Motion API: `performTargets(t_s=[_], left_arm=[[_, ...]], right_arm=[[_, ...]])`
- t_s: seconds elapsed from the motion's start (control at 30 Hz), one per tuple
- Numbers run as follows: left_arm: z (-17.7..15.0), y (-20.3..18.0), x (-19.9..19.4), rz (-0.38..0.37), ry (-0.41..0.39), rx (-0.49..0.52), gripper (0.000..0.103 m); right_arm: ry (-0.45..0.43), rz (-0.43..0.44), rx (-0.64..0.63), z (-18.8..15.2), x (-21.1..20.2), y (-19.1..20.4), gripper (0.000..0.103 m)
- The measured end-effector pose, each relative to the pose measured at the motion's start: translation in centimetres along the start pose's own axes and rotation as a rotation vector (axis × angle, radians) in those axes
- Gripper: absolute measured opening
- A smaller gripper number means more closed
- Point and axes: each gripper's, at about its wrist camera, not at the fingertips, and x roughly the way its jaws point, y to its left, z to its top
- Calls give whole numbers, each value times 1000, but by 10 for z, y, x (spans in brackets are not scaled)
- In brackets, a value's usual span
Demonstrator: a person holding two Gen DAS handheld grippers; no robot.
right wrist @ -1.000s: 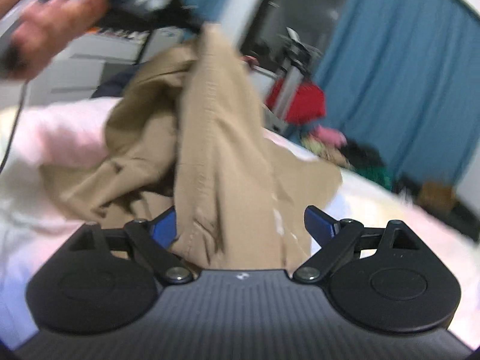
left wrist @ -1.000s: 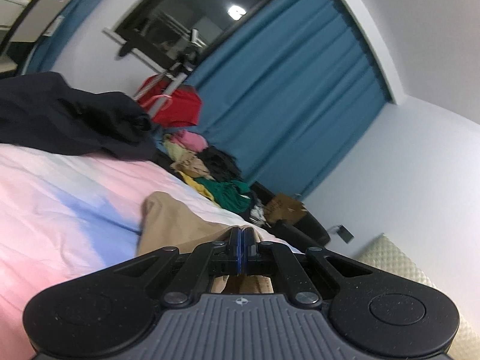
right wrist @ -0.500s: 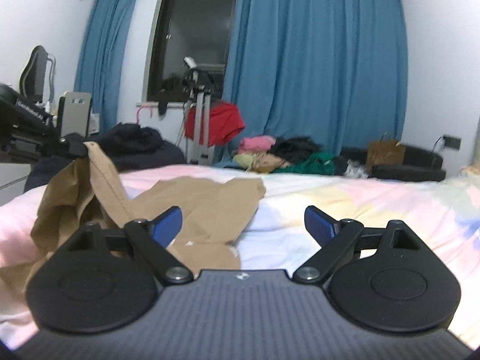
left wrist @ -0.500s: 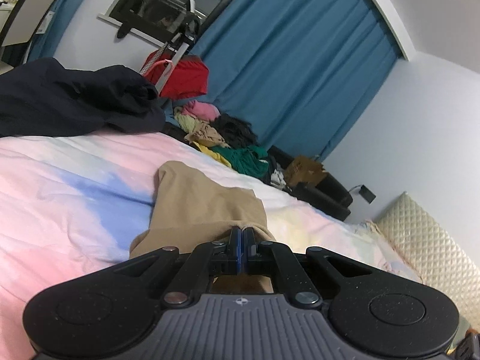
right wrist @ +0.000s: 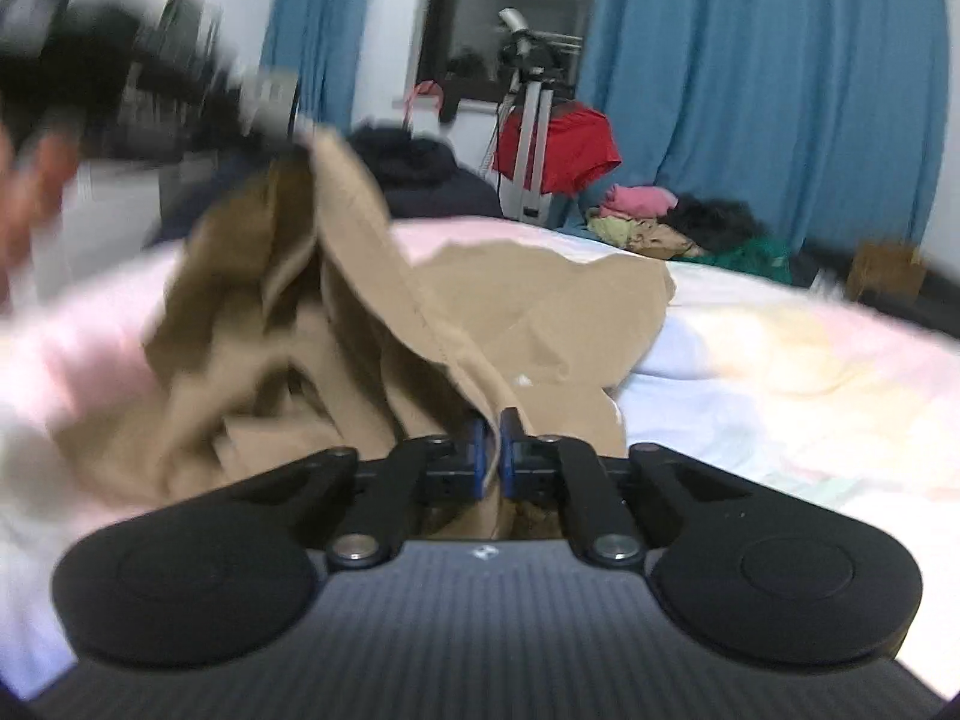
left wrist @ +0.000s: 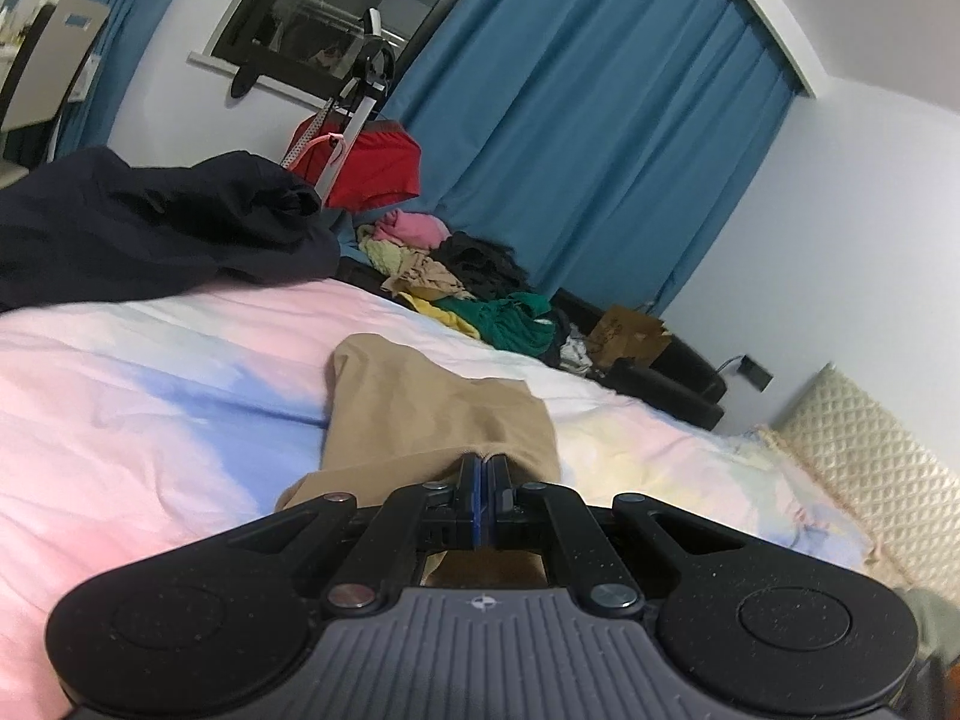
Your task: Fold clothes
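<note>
The tan garment (right wrist: 480, 324) lay bunched on the pastel bedsheet (left wrist: 150, 390), one edge drawn up off it. That raised edge was gripped by the left gripper (left wrist: 480, 474), clenched tight on cloth. The right gripper (right wrist: 493, 438) had just been closed, a seam fold pinched between its pads. If only one layer was caught, it could be pulled free or the fold dragged crooked. Both tools were held low, tipped slightly downward; the left hand (right wrist: 24, 192) was seemingly the blur at the edge.
</note>
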Motion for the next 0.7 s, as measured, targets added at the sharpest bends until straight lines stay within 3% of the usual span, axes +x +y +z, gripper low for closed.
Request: performTargets(t_s=[0.1,0.17,0.33,0.53,0.63,0.7], left_arm=[[-4,-4,7,28,29,67,3],[-7,-9,10,57,37,130,16],[-19,-24,16,146,48,321,32],[-48,-55,23,283,33,630,57],[-65,-60,39,394,87,734,57],[-75,-60,44,425,131,774,57]], right_arm=[[-56,46,130,12,-11,-17,6],[-94,70,184,20,-16,-26,6],[-137,140,305,28,-26,-42,6],[-163,203,403,32,-27,-55,6],[-193,209,425,35,-31,-59,6],[-213,205,441,37,-34,-65,6]])
